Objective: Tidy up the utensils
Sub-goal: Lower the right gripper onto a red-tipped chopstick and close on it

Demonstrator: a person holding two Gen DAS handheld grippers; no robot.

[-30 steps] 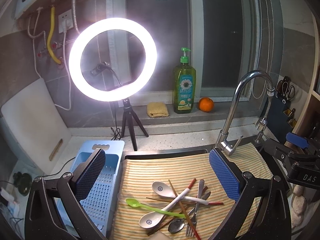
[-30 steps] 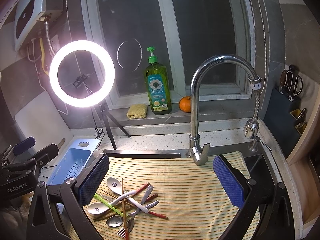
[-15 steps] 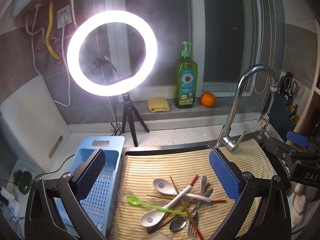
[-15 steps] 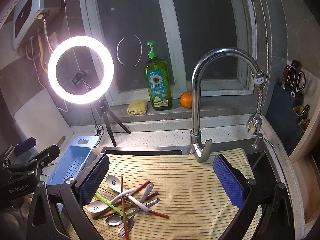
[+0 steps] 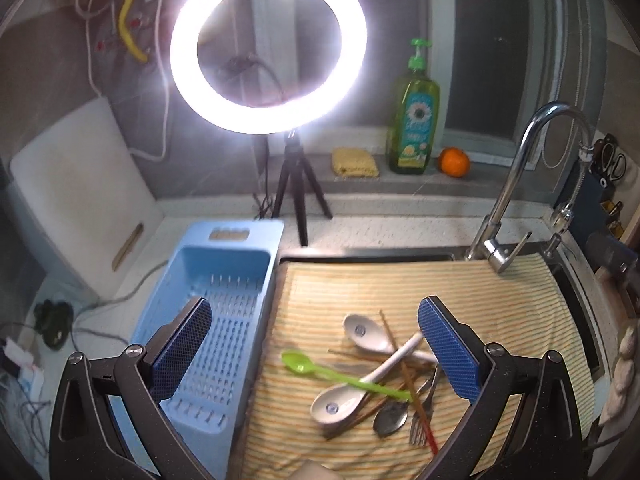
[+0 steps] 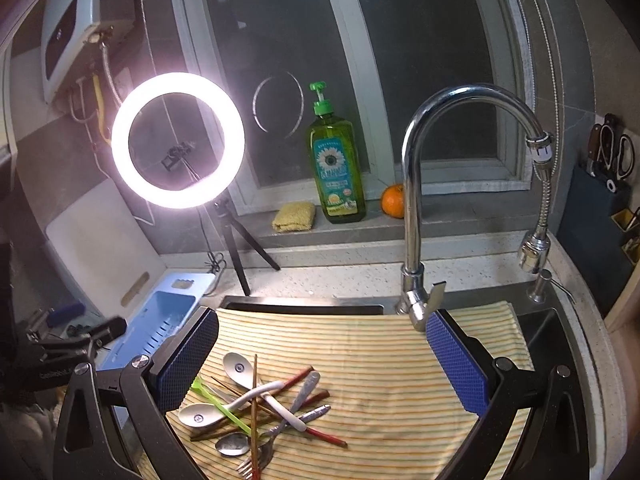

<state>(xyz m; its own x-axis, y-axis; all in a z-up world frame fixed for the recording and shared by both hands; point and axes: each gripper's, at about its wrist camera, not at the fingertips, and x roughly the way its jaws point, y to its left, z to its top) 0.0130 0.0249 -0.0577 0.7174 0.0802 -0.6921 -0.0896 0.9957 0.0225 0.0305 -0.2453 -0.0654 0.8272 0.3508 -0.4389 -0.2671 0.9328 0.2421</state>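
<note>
Both claws—the left gripper [image 5: 314, 350] and right gripper [image 6: 322, 354]—are held agape and empty above tangled utensils [image 5: 372, 376] heaped on a striped cloth [image 6: 392, 344]—blue drainer basket [image 5: 224, 280] alongside, faucet [image 6: 416, 208] behind.

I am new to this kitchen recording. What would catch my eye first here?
The glowing ring light on its tripod dominates, standing on the counter behind the blue basket. Next comes the tangled pile of utensils on the striped cloth over the sink, below the chrome faucet.
</note>
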